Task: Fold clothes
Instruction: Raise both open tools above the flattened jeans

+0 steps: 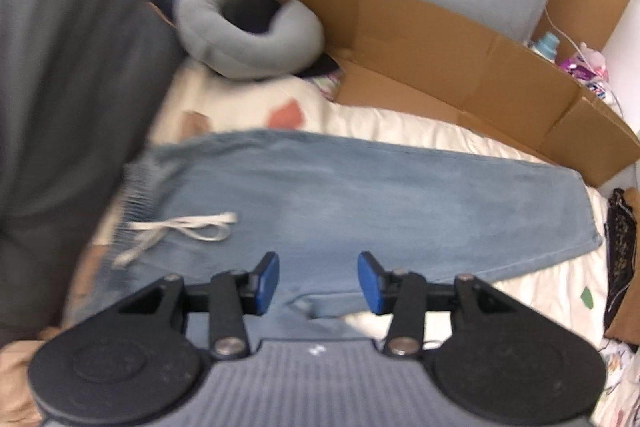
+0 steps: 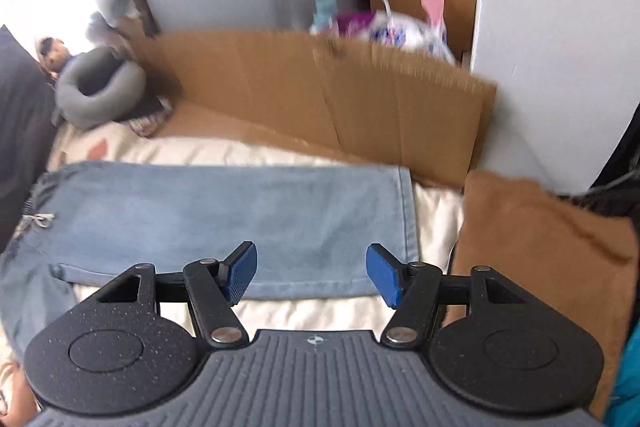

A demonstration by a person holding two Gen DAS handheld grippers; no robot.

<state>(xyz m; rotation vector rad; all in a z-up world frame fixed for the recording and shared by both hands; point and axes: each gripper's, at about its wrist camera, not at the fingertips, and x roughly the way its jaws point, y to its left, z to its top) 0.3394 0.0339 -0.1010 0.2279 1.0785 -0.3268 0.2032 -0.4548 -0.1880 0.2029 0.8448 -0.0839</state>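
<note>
Bed: one bed [image 1: 420, 131] with a cream quilt is carrying everything; bare quilt is showing along the near edge below the trouser hem and in a strip behind the trousers.
Cardboard: one long flattened sheet [image 2: 360, 99] is standing along the bed's far edge, walling that side off.
Jeans: one pair of light blue drawstring jeans [image 1: 360, 195] is lying flat across the middle of the bed, folded leg over leg, waistband at the picture's left and hem at the right; the hem edge [image 2: 408, 219] is running straight and stopping just short of the brown item.
Dark cushion: one grey cushion [image 1: 60, 107] is crowding the waistband end.
Brown item: one tan fabric piece [image 2: 540, 247] is sitting just beside the hem, closing in that end.
Neck pillow: one grey ring pillow [image 1: 248, 27] is resting at the far left corner, well apart from the jeans.
Drawstring: one white cord [image 1: 180, 227] is lying loose over the waist.
Left claw: [image 1: 318, 281] is hovering above the jeans, jaws apart, nothing between them.
Right claw: [image 2: 312, 273] is hovering above the hem end, jaws apart and empty.
</note>
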